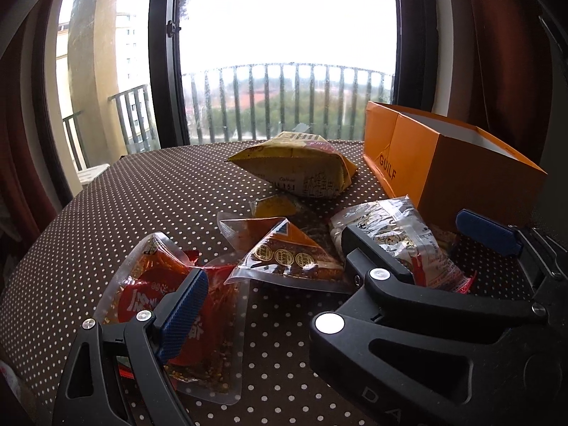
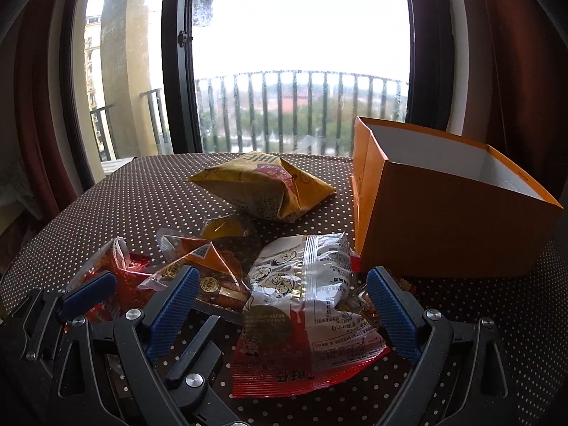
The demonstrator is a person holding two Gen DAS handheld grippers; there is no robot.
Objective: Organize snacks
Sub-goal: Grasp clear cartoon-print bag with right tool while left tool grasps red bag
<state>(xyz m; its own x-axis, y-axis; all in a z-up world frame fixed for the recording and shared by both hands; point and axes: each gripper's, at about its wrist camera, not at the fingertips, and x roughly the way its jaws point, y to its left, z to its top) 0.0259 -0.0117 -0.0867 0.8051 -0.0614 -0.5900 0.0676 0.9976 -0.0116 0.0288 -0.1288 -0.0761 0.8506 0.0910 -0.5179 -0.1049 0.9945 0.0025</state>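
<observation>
Yellow pouch [image 1: 275, 206] half hidden behind packets.

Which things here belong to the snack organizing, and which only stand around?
Belong to the job:
yellow snack bag
silver and red packet
orange triangular packet
red chili packet
orange box

Just around:
polka-dot tablecloth
window
balcony railing

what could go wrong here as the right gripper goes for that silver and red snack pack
1. The right gripper is open around the silver and red snack pack; its crinkled foil could slip or crush when the fingers close.
2. The left gripper sits close beside it, near the orange vacuum pack, so the two could collide.
3. The orange box stands right next to the pack; a low lift might clip its wall.
</observation>
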